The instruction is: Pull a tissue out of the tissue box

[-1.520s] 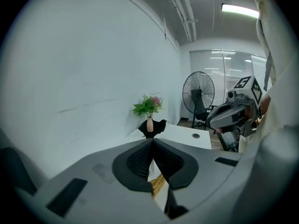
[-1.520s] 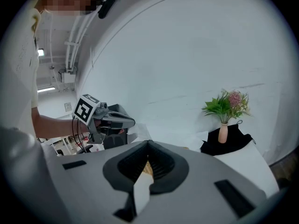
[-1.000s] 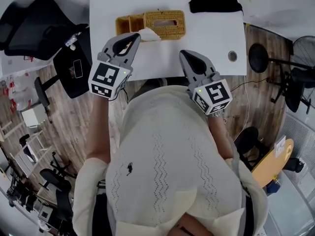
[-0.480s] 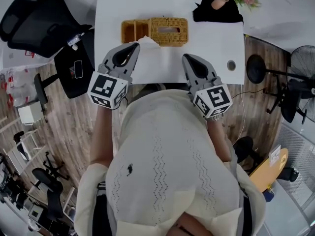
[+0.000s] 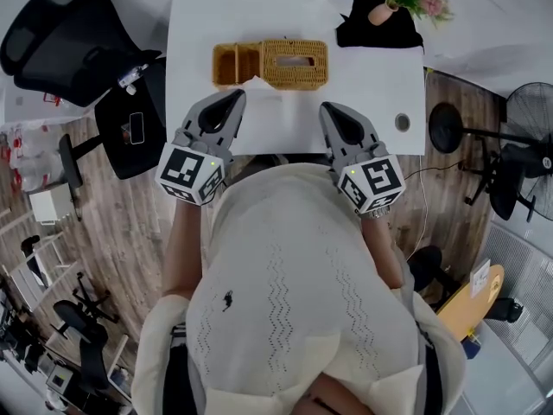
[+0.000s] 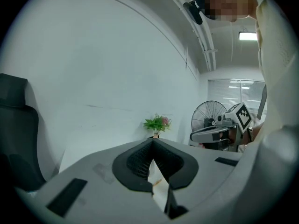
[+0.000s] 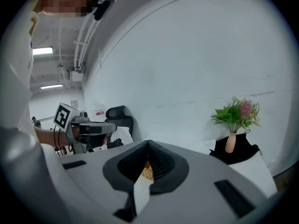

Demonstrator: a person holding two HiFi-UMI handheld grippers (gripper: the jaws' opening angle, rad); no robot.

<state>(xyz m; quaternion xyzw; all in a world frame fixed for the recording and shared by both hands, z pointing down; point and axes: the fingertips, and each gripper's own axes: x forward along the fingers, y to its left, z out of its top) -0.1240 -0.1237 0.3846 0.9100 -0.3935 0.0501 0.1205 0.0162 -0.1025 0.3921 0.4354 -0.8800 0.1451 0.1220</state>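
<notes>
A woven tan tissue box (image 5: 295,59) with a side compartment (image 5: 235,62) stands on the white table (image 5: 259,11). A white tissue (image 5: 257,83) lies over the box's near left corner, at the tip of my left gripper (image 5: 235,95). That gripper's jaws meet at the tip (image 6: 152,142), and it appears shut on the tissue. My right gripper (image 5: 327,108) hovers over the table's near edge, right of the box, shut with nothing in it (image 7: 148,143). A strip of the wicker box (image 7: 146,171) shows through its jaws.
A potted plant (image 5: 386,5) stands on a black cloth (image 5: 380,28) at the table's far right. A round cable hole (image 5: 402,122) is in the tabletop near the right edge. A black office chair (image 5: 60,46) stands left, and a floor fan (image 5: 527,111) right.
My left gripper has drawn back from the box toward the person's body, and the tissue has come with it. The right gripper has barely shifted.
</notes>
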